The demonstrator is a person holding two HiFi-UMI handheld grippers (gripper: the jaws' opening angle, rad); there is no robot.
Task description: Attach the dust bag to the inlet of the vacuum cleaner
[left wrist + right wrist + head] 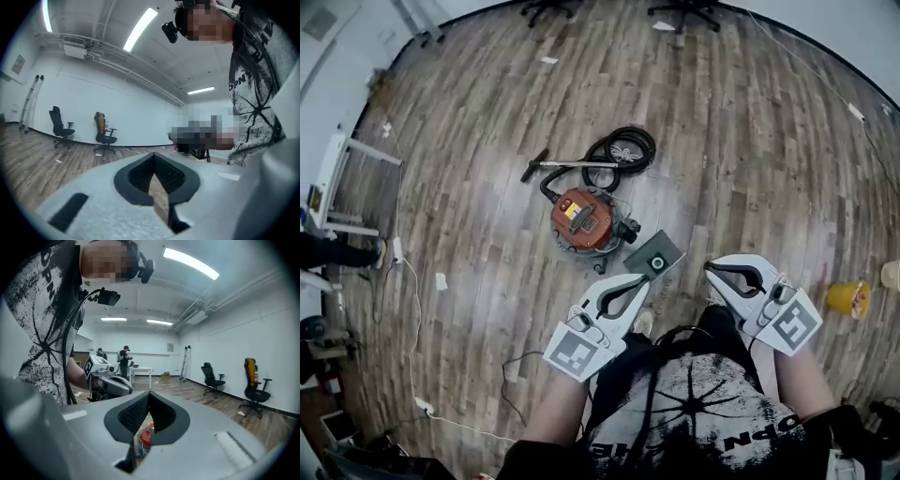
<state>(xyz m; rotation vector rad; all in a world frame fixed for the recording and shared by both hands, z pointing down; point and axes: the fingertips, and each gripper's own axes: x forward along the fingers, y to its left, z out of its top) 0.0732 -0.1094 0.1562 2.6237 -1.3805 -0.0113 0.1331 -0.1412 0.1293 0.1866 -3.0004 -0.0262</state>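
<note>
Looking down, we see the left tool [643, 280] and the right tool [710, 269] held out before our chest, each with its jaws pressed together on nothing. Just beyond and between their tips, the grey dust bag [654, 255] lies flat on the wooden floor [750, 141], its round opening facing up, touched by neither tool. Just beside it, further out, stands the red vacuum cleaner [583, 220], with the bag not attached. Behind the cleaner the black hose [623, 150] lies coiled, a wand [567, 165] stretched out alongside. Off to our right sits a yellow container [847, 298]. Office chairs [684, 11] stand at the far edge.
</note>
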